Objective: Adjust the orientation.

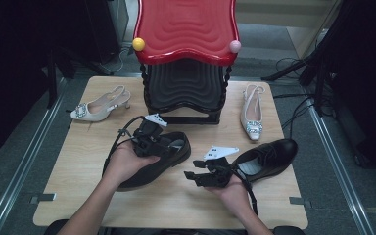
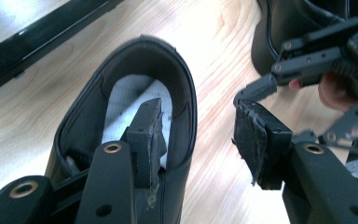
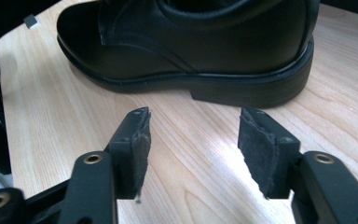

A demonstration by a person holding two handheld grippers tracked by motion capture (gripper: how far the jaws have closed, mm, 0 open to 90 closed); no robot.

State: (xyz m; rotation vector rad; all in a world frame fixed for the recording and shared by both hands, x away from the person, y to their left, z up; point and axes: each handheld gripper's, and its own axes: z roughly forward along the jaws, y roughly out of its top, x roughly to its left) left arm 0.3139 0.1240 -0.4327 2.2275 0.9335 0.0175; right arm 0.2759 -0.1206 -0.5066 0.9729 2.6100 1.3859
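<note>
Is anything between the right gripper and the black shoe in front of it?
Nothing visible. The right gripper stands open, with bare table between its pads and the black shoe, which rests side-on ahead, apart from them.

A lab-like recording setup: a wooden desk (image 1: 176, 205) on metal floor rails (image 1: 24, 161), loose cables (image 1: 293, 112), dark stands around.

Red-topped black stand (image 1: 186, 58) at the table's far edge, centre. One beige slingback heel (image 1: 99, 106) near the far left corner, another (image 1: 252, 113) near the far right corner.
</note>
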